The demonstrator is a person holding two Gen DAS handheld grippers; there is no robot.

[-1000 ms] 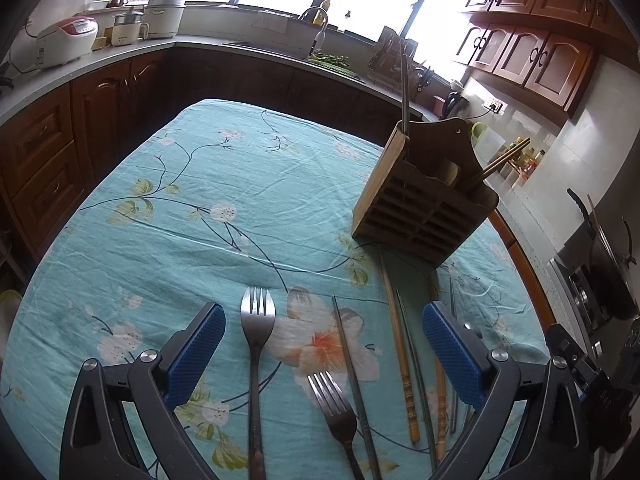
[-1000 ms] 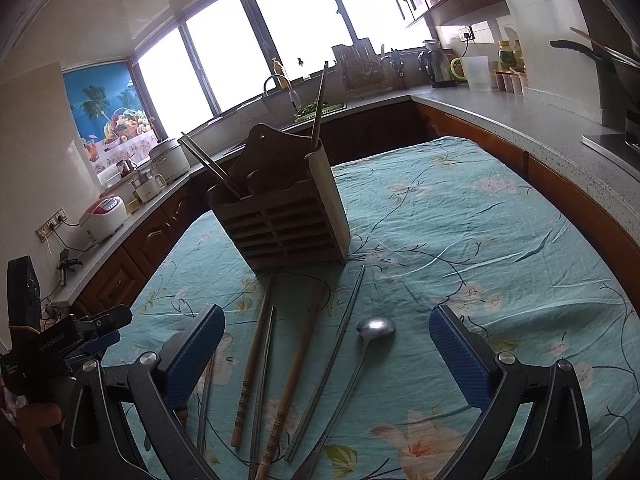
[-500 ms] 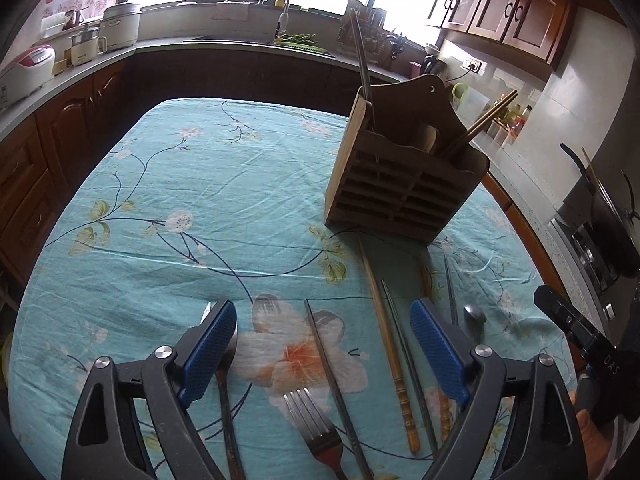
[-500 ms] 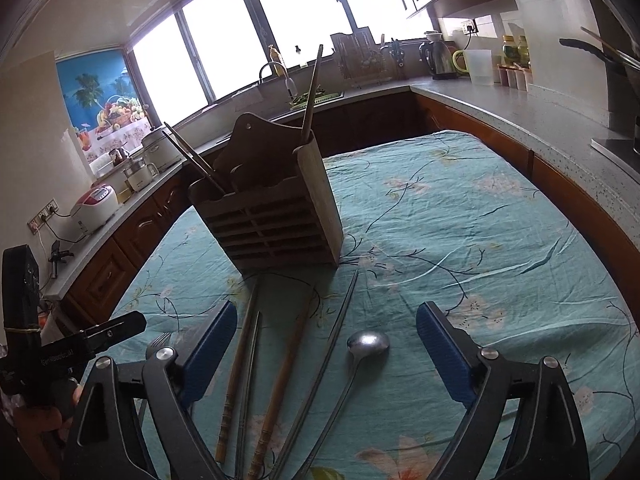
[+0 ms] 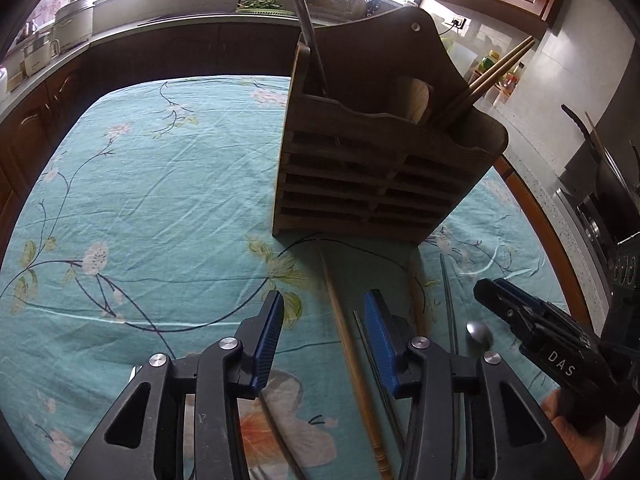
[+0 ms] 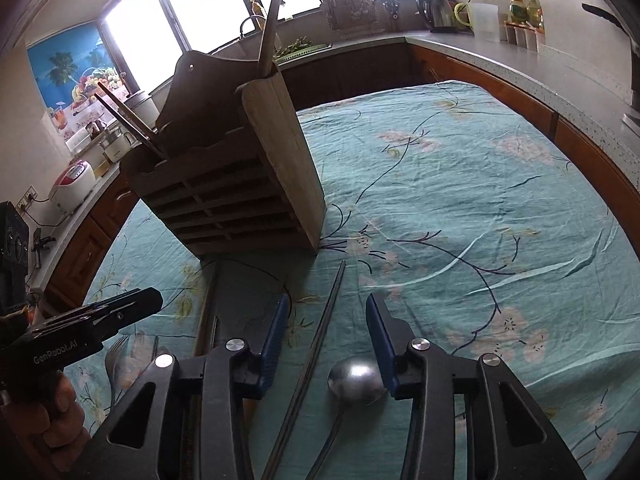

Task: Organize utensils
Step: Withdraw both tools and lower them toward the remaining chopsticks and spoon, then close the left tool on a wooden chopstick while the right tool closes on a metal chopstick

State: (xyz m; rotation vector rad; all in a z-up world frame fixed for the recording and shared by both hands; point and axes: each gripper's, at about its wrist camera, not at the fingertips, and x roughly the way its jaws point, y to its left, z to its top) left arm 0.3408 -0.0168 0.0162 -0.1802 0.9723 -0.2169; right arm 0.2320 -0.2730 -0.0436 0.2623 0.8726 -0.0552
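A wooden utensil holder [image 5: 380, 176] stands on the teal floral tablecloth [image 5: 160, 200], with chopsticks [image 5: 496, 68] and a metal handle [image 5: 304, 20] sticking out. It also shows in the right wrist view [image 6: 224, 200]. Loose utensils lie in front of it: a wooden chopstick [image 5: 352, 356], metal chopsticks [image 6: 320, 344], a steel spoon [image 6: 354, 380] and a fork [image 6: 116, 356]. My left gripper [image 5: 324, 340] is partly open and empty, low over the wooden chopstick. My right gripper [image 6: 326, 344] is partly open and empty, straddling the metal chopsticks beside the spoon bowl.
Dark wood cabinets and a grey counter [image 6: 500, 56] ring the table. A sink tap [image 6: 250, 24], a kettle [image 6: 436, 12] and rice cookers [image 6: 72, 188] stand on the counter. A stove [image 5: 600, 208] is at the right.
Both grippers have moved forward and down toward the holder and the utensils. Both pairs of jaws have narrowed from wide open to partly open.
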